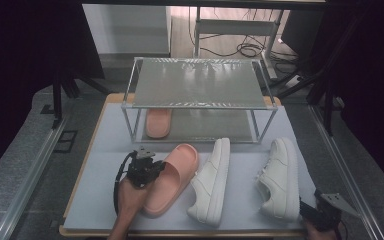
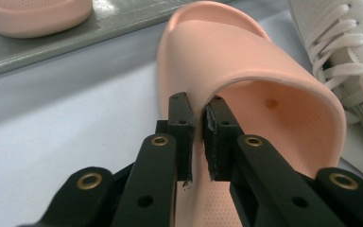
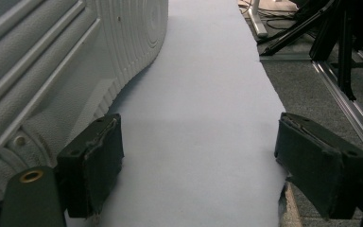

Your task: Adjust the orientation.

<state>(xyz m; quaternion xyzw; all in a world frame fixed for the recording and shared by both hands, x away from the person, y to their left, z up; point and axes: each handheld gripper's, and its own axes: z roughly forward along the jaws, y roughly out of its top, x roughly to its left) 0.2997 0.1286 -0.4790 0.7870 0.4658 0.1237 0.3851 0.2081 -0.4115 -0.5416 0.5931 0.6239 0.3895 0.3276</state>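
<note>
Pink slide (image 1: 172, 176) is lying on the bench (image 1: 100, 200), left of the two white sneakers, with its long axis running from the near left up toward the far right, its toe end pointing at the shelf rack (image 1: 196, 82). Left hand-held gripper (image 1: 144, 170) is sitting at the slide's left side, and in the left gripper view its jaws are pinching narrowly on the edge of the slide's strap (image 2: 246, 71), one pad outside and one inside. Matching pink slide (image 1: 158, 122) is already resting on the rack's lower shelf, just beyond and slightly left, so the held slide is lying directly between the gripper and its likely place beside its mate. Right hand-held gripper (image 1: 325, 212) is hovering at the near right corner, jaws standing wide, beside the heel of the right sneaker (image 1: 280, 177), well apart from the slide.
</note>
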